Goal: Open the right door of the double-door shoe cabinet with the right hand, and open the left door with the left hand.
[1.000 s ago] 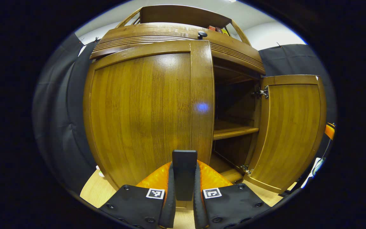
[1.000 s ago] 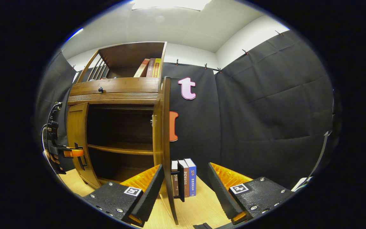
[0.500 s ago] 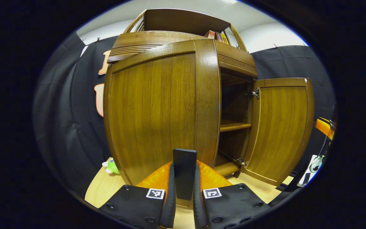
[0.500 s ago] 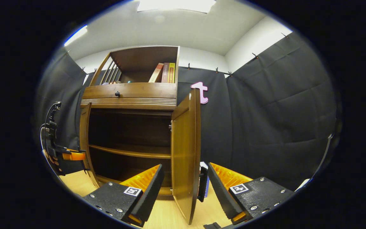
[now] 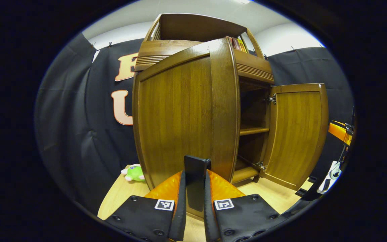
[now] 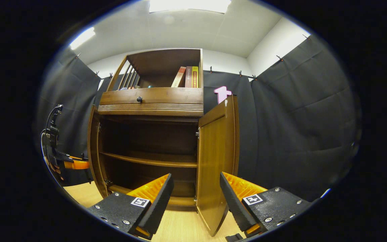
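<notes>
In the left gripper view, the left gripper (image 5: 193, 201) at bottom centre is pinching the dark handle (image 5: 195, 183) of the left door (image 5: 180, 117), which is standing swung out across the frame's middle. The right door (image 5: 296, 134) is hanging open at right. In the right gripper view, the right gripper (image 6: 193, 198) is sitting spread wide at the bottom, gripping nothing, the right door's lower edge between its fingers (image 6: 156, 201). The cabinet (image 6: 151, 101) is showing its shelf (image 6: 146, 160) at centre.
</notes>
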### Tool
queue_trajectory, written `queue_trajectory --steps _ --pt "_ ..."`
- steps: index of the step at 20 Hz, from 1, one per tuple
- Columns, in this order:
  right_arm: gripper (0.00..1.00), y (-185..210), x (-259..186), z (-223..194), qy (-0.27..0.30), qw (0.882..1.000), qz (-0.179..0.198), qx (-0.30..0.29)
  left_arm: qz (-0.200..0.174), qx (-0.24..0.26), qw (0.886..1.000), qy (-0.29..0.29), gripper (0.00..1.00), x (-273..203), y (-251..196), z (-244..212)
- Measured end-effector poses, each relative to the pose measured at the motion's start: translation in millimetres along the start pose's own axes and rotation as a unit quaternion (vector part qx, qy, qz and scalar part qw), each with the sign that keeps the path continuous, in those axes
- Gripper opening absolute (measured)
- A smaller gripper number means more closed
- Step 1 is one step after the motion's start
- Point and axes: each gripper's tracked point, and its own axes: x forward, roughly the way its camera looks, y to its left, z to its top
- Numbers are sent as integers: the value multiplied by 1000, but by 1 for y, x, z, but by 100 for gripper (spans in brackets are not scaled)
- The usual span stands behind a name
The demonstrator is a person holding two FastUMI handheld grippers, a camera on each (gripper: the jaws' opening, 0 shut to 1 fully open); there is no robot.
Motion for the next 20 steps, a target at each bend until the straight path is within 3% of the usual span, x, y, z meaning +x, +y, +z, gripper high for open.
queue_trajectory --steps 1,5,7,11,12,20 --pt "92 2 0 0 0 1000 2 1 3 1 1000 0 31 -4 3 -1" --pt "92 12 0 -1 2 1000 11 4 18 -7 1000 -2 31 -21 19 -2" --pt "92 16 0 0 1 1000 15 4 21 -12 1000 -2 22 -26 26 -5" --pt "92 27 1 0 0 1000 24 5 42 0 999 -4 22 -40 44 -4" --pt "86 29 2 0 0 1000 26 5 46 1 999 -3 22 -42 49 -4" --pt "86 48 6 -2 3 999 43 5 79 -12 997 -9 19 -64 91 -9"
